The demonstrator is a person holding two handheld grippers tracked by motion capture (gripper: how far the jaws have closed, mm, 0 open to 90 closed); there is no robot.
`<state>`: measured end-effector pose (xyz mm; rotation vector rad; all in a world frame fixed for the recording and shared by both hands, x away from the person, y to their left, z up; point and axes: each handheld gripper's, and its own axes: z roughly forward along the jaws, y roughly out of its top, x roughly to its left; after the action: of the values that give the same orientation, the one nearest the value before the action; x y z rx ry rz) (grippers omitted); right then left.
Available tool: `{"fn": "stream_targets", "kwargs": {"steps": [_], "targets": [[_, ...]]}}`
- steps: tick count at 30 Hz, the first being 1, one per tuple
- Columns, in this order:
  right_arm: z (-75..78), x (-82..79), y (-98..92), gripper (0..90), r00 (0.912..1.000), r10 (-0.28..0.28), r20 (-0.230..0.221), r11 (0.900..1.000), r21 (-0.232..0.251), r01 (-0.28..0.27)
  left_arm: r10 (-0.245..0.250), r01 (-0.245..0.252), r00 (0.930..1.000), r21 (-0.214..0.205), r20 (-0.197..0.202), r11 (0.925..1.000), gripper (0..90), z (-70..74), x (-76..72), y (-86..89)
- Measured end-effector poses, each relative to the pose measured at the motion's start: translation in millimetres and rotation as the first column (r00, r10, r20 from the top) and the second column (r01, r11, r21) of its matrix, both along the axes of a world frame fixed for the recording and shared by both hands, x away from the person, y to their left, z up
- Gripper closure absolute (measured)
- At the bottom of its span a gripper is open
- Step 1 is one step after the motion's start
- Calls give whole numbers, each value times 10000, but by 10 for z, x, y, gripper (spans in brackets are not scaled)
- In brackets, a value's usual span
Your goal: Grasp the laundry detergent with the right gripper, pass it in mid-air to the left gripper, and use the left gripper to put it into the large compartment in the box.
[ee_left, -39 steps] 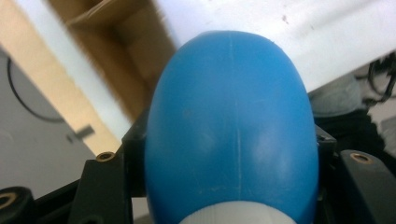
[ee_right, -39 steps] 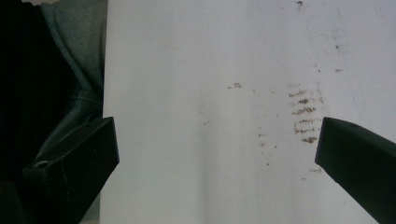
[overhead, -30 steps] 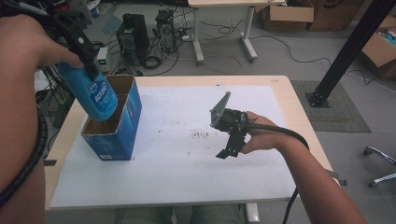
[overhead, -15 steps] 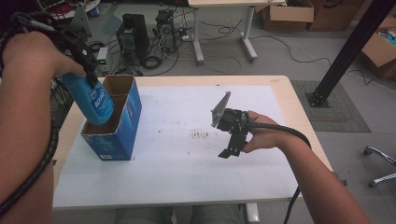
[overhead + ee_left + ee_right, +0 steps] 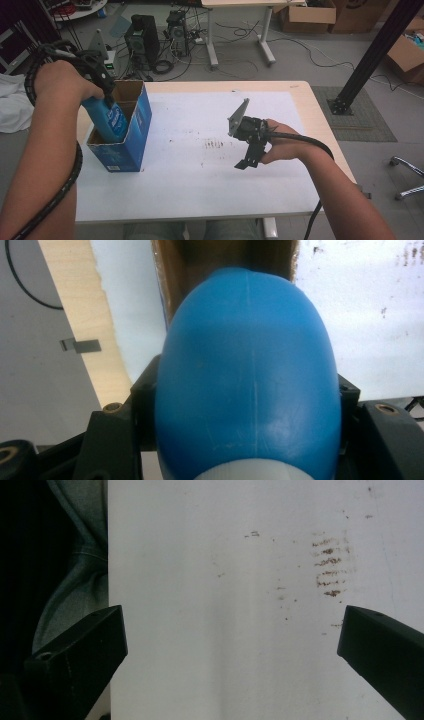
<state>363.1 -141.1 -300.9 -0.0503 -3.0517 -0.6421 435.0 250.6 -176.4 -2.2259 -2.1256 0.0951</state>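
A blue plastic bottle [image 5: 111, 120] with a printed label hangs partly inside an open blue cardboard box [image 5: 131, 135] at the table's left. My left gripper [image 5: 102, 92] is shut on the bottle's upper end, and its lower part is hidden by the box walls. In the left gripper view the blue bottle [image 5: 250, 380] sits between the black jaws, with the box's brown inside [image 5: 210, 260] beyond it. My right gripper [image 5: 248, 160] hovers low over the table's middle, right of the box. In its own view the right gripper [image 5: 230, 645] stands open above bare white tabletop.
The white table [image 5: 200, 185] carries a patch of brown marks [image 5: 215, 144] near its middle. Wooden edge strips run along the table's left and right sides. Computer towers [image 5: 142, 32], cables and cardboard boxes [image 5: 307, 15] lie on the floor beyond. A black post [image 5: 372, 55] stands at the right.
My left gripper has come down with the blue bottle, which now sits deeper in the blue box. The right gripper has stayed where it was.
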Motion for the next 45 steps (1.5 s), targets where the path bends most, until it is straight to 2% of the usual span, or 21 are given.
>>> {"fn": "stream_targets", "kwargs": {"steps": [4,7,15,21,28,35,38,45], "targets": [[-19,-9,-23,0,10000,-60,-17,10000,2,60,63,-64,10000,134,69,9999,393,-127,21,-27],[-29,-17,-44,0,10000,-87,-29,10000,14,87,45,-45,10000,159,-27,9999,393,-222,45,-36],[-56,-28,-98,0,9998,-198,-71,9998,45,199,207,-207,9996,35,-170,9998,393,-541,89,-36],[-90,-29,-120,0,9996,-270,-49,9996,9,270,93,-86,9996,252,-263,9996,393,-741,115,-52],[-116,-31,-123,0,9995,-280,-129,9996,-39,280,126,-124,9991,65,-393,9999,393,-896,138,-29],[-119,-23,-146,0,9994,-318,-157,9995,-67,317,158,-155,9991,103,-381,9998,393,-1015,154,-23],[-133,-20,-155,0,9993,-330,-192,9994,-70,329,161,-153,9985,147,-532,9998,394,-1047,165,-14],[-158,-21,-171,0,9990,-367,-256,9993,-45,366,118,-110,9991,185,-419,9998,394,-1127,168,-4]]}}
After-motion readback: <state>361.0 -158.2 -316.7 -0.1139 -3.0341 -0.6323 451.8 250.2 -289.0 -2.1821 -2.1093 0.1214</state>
